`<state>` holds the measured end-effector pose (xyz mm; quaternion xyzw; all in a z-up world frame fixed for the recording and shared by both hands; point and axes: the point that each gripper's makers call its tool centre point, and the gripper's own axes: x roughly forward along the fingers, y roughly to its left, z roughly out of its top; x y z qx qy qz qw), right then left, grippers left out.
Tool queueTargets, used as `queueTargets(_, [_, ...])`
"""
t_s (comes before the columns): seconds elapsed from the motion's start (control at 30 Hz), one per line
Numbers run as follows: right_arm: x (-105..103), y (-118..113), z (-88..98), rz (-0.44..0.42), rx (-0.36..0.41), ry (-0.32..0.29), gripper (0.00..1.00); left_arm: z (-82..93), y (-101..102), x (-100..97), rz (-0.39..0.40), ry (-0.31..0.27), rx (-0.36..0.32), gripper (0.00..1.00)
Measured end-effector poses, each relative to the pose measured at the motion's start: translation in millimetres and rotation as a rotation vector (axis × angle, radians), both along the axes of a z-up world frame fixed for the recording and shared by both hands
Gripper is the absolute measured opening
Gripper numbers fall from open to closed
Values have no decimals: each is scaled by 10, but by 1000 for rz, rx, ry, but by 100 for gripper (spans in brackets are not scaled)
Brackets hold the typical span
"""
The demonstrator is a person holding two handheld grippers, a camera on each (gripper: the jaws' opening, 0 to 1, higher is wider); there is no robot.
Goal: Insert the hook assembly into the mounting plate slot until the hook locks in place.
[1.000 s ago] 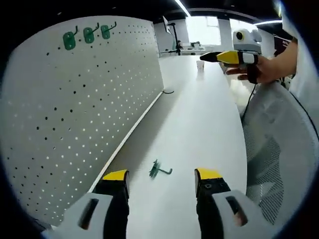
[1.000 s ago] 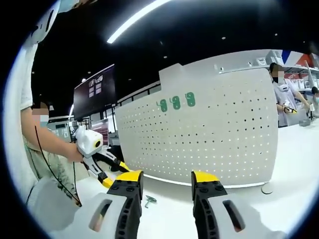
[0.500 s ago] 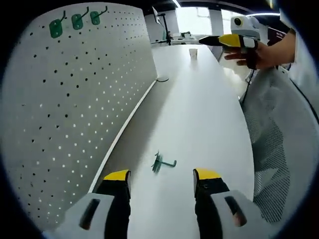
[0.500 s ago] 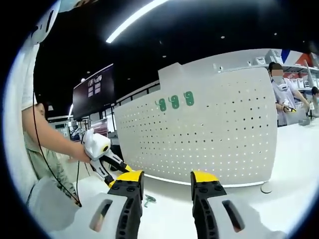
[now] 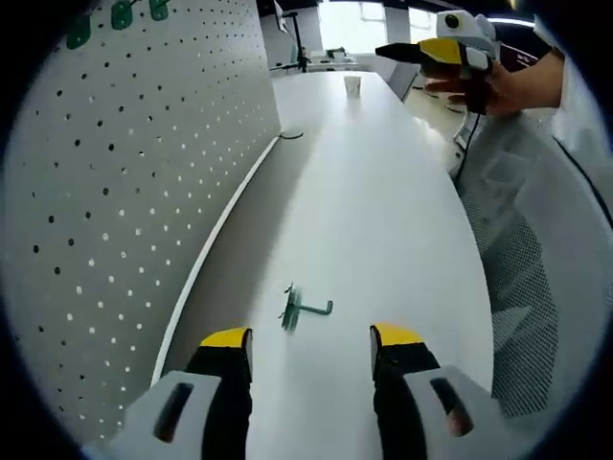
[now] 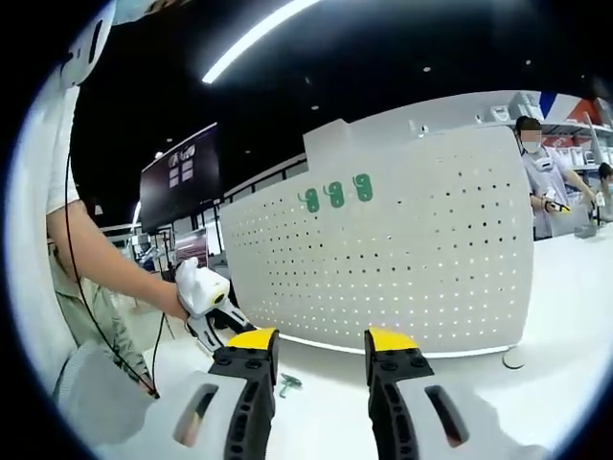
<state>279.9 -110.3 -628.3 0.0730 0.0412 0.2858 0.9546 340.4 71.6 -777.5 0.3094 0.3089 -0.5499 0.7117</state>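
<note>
In the left gripper view, the left claw [image 5: 308,337] stands released, its two yellow-tipped jaws spread apart and holding nothing above the white bench [image 5: 383,220]. Just beyond the jaw tips, between them, the green hook assembly [image 5: 302,309] lies flat on the bench, touching neither jaw. To the left the white pegboard [image 5: 124,172] rises upright along the bench edge, with three green hooks [image 5: 115,14] hung near its top. A white mesh chair back [image 5: 522,287] stands at the right edge of the bench. Farther along, a small cup [image 5: 352,86] sits on the bench, and the right claw [image 5: 402,51] is held in a hand [image 5: 498,86] well above the surface, away from the hook assembly; whether it is clenched cannot be told there.

In the right gripper view, the right claw [image 6: 318,337] is released, jaws apart and empty. The hook assembly [image 6: 287,383] lies on the bench [image 6: 565,307] between the jaws, lower down. The left claw [image 6: 230,321] shows at the left. Beyond stands the pegboard [image 6: 402,259] with its green hooks [image 6: 334,195]
</note>
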Motion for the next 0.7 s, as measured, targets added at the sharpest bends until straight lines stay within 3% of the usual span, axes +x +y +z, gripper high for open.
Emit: queueTargets(0.7, [-17,-3,-38,4,-3,16,33,-277,-121,132,-92,68,69,49])
